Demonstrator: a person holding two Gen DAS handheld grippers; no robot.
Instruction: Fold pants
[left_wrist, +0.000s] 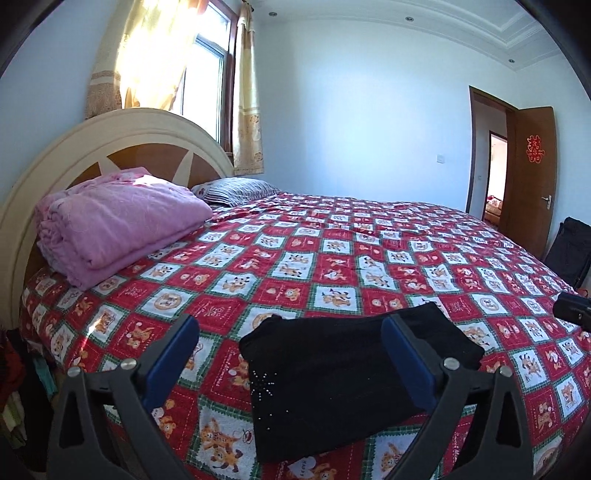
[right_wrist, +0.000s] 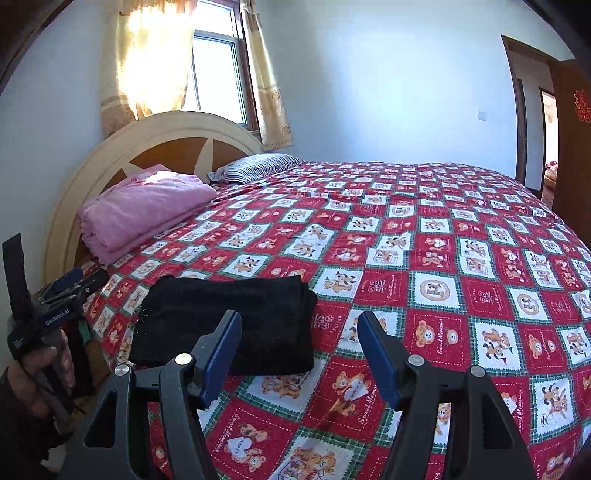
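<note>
The black pants (left_wrist: 332, 384) lie folded into a compact rectangle on the red patterned bedspread (left_wrist: 295, 266), near the bed's front edge. They also show in the right wrist view (right_wrist: 229, 325). My left gripper (left_wrist: 291, 332) is open and empty, hovering just above and in front of the pants. My right gripper (right_wrist: 299, 325) is open and empty, held above the bedspread just right of the pants. The left gripper shows at the left edge of the right wrist view (right_wrist: 79, 278), held in a hand.
A folded pink blanket (left_wrist: 118, 229) and a striped pillow (left_wrist: 236, 188) lie by the headboard (left_wrist: 92, 147). A window with curtains (left_wrist: 207, 66) is behind it. An open door (left_wrist: 528, 173) and a dark bag (left_wrist: 569, 247) are at the right.
</note>
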